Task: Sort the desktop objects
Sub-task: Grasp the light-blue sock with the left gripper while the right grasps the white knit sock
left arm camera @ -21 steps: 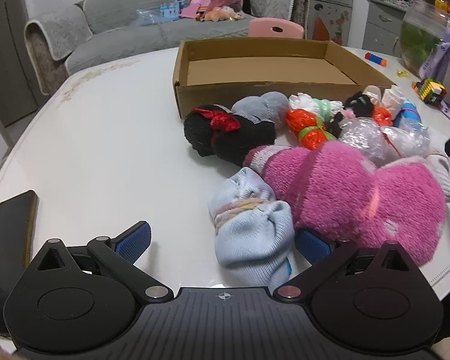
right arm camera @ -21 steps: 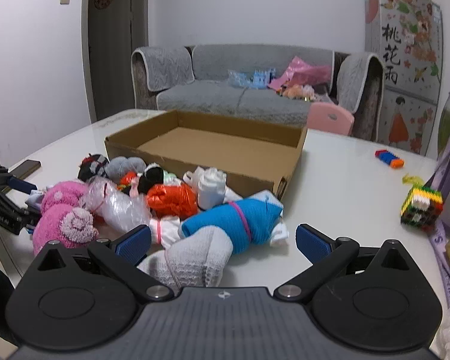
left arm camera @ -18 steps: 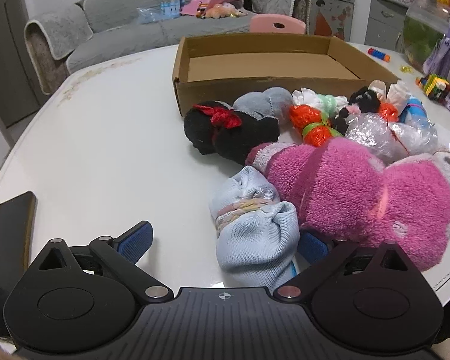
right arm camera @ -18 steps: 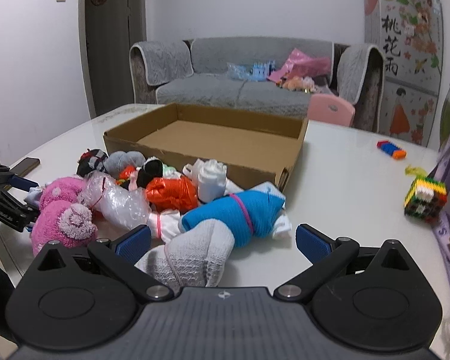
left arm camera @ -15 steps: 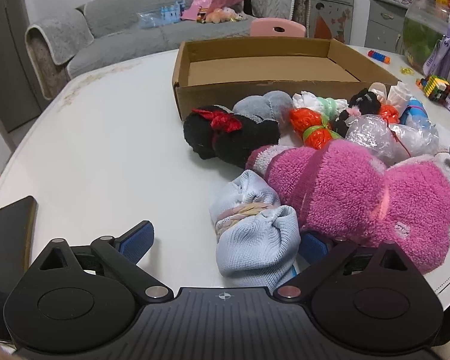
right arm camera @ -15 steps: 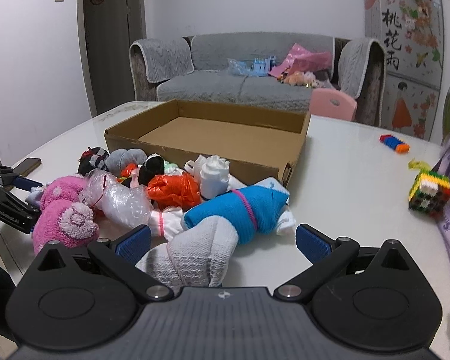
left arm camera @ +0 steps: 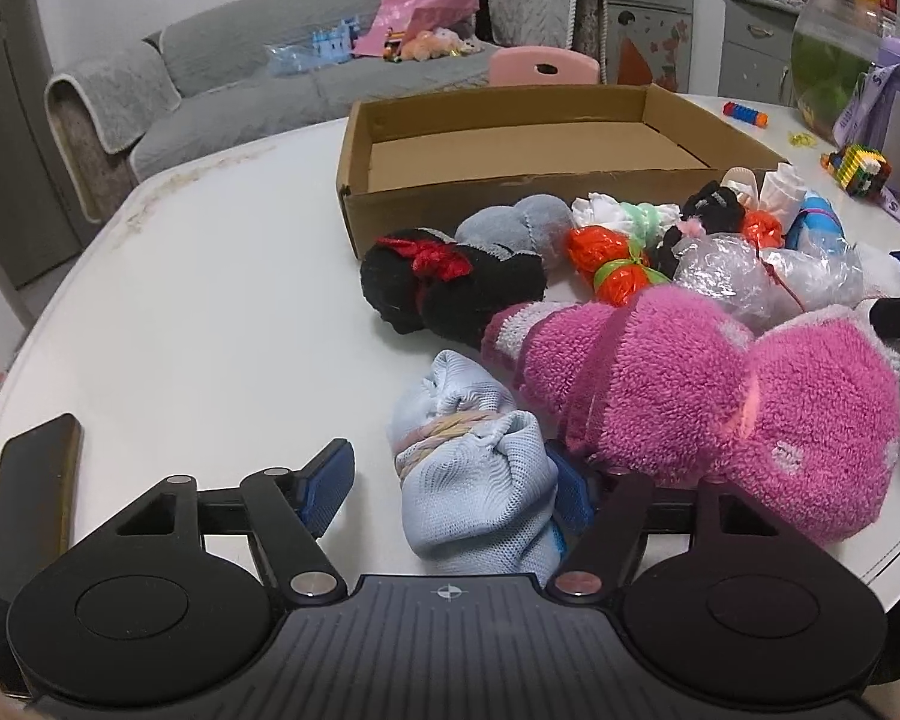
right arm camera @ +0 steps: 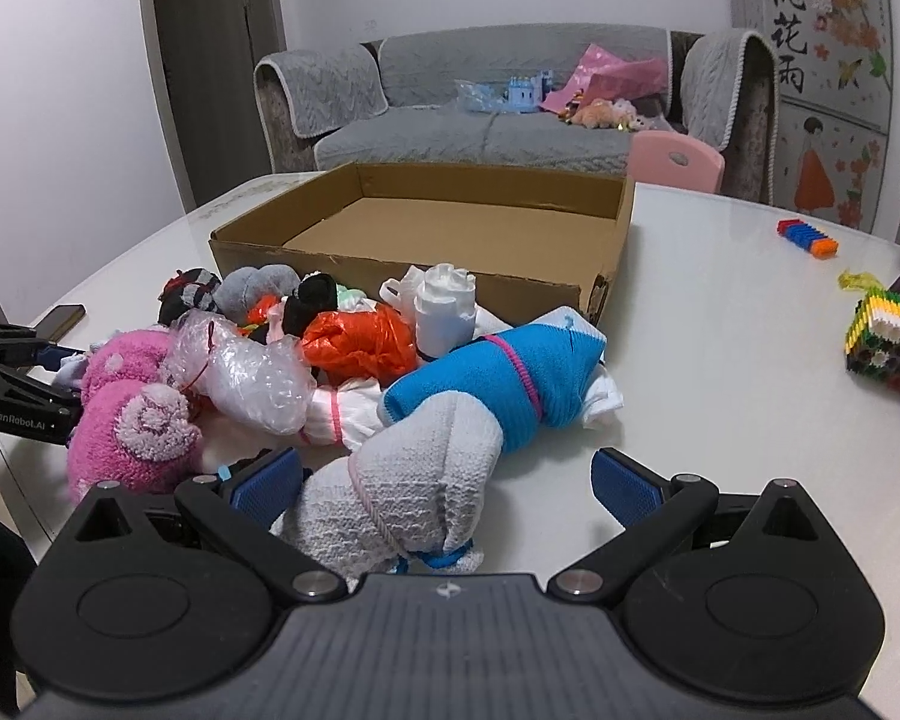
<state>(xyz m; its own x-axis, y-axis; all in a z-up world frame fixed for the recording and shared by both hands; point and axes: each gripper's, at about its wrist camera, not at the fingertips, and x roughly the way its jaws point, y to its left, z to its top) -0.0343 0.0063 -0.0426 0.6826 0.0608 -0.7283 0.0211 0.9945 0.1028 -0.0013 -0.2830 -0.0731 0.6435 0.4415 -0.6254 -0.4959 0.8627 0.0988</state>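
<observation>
On the white tabletop [left arm camera: 198, 312], near edge: a heap of tied sock and cloth bundles lies in front of an empty cardboard box [left arm camera: 528, 144]. Nothing is in the box yet, so sorting looks barely begun.

Left gripper [left arm camera: 450, 483]: fingers spread, straddling the pale blue sock bundle [left arm camera: 474, 480]. Right finger touches the bundle, wedged against the pink fuzzy bundle [left arm camera: 708, 408]; left finger stands apart from it. No squeeze yet.

Right gripper [right arm camera: 450, 480]: fingers released wide around the grey-white knit bundle [right arm camera: 414, 492]. Left finger touches it, right finger well clear. The blue bundle with the pink band [right arm camera: 498, 378] lies just behind.

Step in hand, as I judge: pre-grasp on both sides. Next calls for closing on each bundle, lifting clear of its neighbours and carrying it to the box.
</observation>
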